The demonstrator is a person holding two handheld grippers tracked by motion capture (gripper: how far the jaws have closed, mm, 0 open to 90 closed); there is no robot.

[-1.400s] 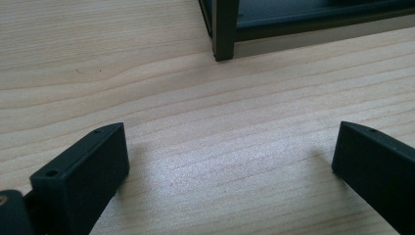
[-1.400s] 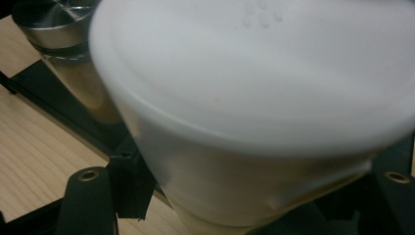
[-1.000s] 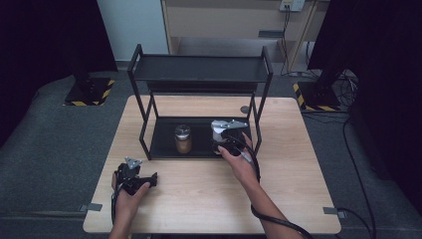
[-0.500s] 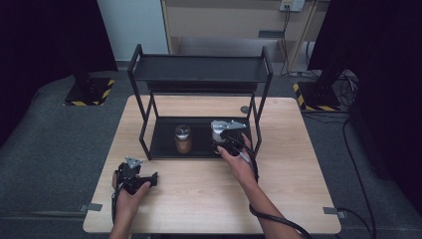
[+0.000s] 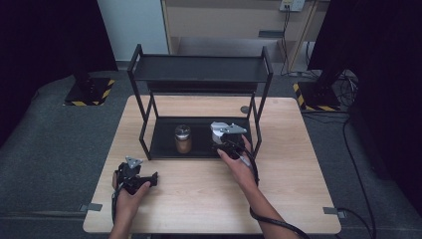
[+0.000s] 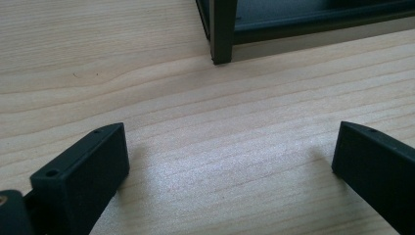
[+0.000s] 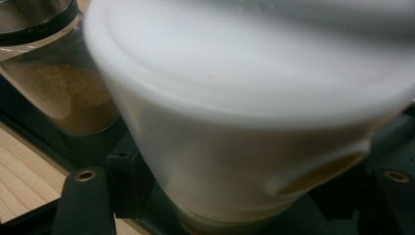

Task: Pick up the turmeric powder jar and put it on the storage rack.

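Nothing moved; white container [image 7: 235, 112] blurred, cropped

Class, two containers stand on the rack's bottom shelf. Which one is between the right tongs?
The white-lidded container, at the shelf's right, sits between the right tongs. The glass jar of brown powder stands apart, left of it.

Light wood table [image 5: 298, 169] on grey carpet [image 5: 45, 149]. Black 2-tier metal rack [image 5: 199, 69] stands at the table's rear centre. Small dark round disc [image 5: 244, 109] lies on the tabletop just behind the rack's right legs. Yellow-black striped stand bases [image 5: 89, 92] flank the table.
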